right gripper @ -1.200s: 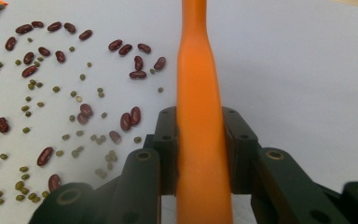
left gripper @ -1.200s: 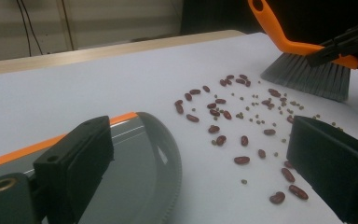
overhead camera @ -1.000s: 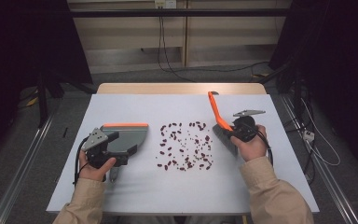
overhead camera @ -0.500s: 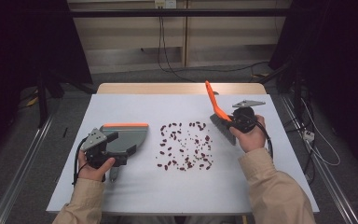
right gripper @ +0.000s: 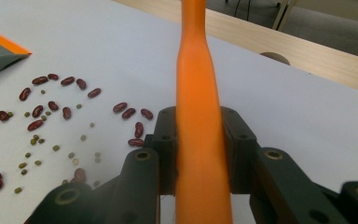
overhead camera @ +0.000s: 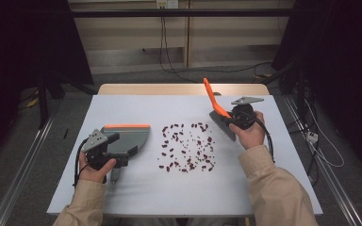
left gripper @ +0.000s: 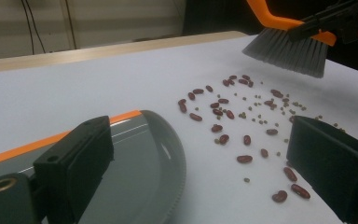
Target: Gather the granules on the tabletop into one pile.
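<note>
Currently the right claw (overhead camera: pixel 233 120) is clamped on the orange-handled brush (overhead camera: pixel 215 107), bristles raised off the tabletop (overhead camera: pixel 136 193) just beyond the scattered beans (overhead camera: pixel 187 147). Across the beans lies the grey dustpan (overhead camera: pixel 127 139), gripped by the left claw (overhead camera: pixel 115 150); sweep should run toward its mouth.

Your brush (overhead camera: pixel 218 114) has an orange handle and grey bristles; it hangs tilted just beyond the right edge of the scattered beans (overhead camera: pixel 187 147), bristles down and clear of the tabletop, handle rising up and away from them. Your dustpan (overhead camera: pixel 125 137) is grey with an orange strip along its far edge; it lies flat just left of the beans, its toothed lip facing them.
</note>
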`<state>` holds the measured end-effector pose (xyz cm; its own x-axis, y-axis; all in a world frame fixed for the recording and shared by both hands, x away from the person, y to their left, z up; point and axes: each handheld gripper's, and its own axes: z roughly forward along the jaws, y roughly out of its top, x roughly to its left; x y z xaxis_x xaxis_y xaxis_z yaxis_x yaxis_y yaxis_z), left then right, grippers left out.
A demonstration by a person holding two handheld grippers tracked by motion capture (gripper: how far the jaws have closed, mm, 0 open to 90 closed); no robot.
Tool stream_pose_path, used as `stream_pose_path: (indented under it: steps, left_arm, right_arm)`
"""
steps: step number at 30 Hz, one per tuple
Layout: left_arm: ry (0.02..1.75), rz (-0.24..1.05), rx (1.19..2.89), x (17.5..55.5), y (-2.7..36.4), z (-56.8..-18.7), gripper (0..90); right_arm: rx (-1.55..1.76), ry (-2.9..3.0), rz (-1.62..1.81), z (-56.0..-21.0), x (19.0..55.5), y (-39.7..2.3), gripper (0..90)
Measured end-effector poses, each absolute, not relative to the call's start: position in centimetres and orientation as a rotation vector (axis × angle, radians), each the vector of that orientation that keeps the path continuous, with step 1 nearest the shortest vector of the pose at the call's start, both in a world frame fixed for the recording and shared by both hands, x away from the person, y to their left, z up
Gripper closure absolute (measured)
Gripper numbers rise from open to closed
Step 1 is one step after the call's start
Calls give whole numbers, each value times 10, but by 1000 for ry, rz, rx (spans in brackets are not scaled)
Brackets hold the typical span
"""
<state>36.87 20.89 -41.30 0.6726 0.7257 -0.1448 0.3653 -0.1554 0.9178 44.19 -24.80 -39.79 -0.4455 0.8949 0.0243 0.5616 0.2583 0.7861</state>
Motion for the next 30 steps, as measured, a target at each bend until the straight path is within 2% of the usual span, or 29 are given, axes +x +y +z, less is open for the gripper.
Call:
stream_pose_path:
  steps: [21, 30]
  left_arm:
    - [884, 406, 1783, 365, 212, -414, 70]
    - [889, 403, 1782, 367, 209, -415, 70]
  right_arm:
    - [1166, 2151, 1044, -398, 475, -233, 716]
    - [1058, 2198, 1015, -411, 491, -220, 715]
